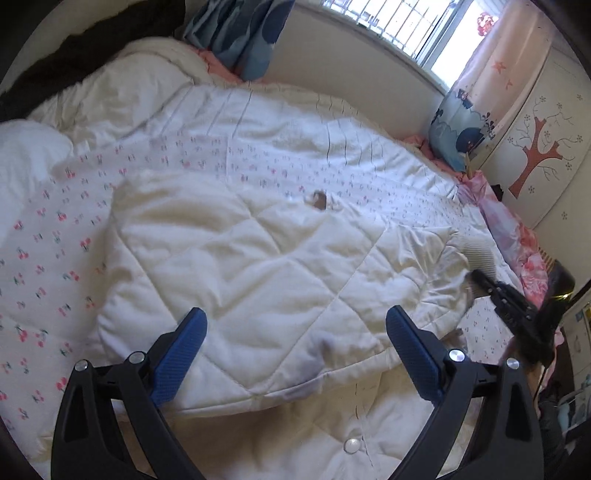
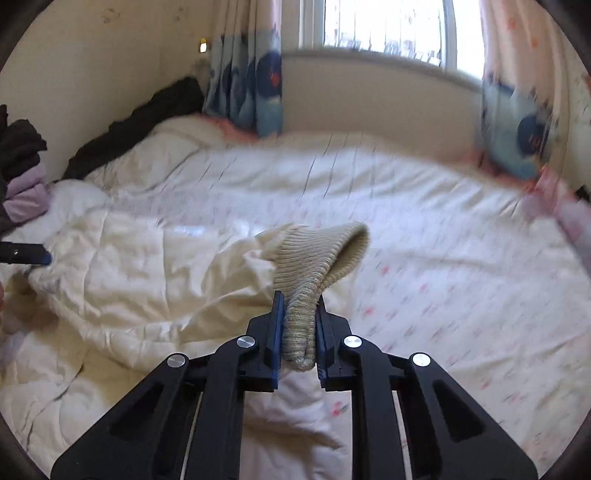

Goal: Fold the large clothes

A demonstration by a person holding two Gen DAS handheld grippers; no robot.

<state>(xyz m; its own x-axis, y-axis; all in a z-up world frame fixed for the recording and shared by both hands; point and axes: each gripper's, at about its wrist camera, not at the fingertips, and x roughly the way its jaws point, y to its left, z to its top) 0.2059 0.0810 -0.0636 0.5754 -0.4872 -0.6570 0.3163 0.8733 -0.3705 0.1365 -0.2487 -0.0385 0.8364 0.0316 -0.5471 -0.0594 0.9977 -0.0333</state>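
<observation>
Jacket [image 1: 258, 280] beneath spread left gripper [image 1: 295, 332]; right gripper [image 2: 299, 332] pinches cuff [image 2: 317, 258].

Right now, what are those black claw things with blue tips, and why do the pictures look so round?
Those claws are grippers, tools a person holds, one in each hand. Each carries a small camera with a bulging lens, which bends the picture round. One picture looks along the left gripper; its blue fingers stand wide apart, holding nothing. The other looks along the right gripper, which is shut on the knitted cuff of a padded cream jacket. The jacket lies spread on a bed covered with a cherry-print sheet. The person is folding it. Behind are a window and curtains.
</observation>
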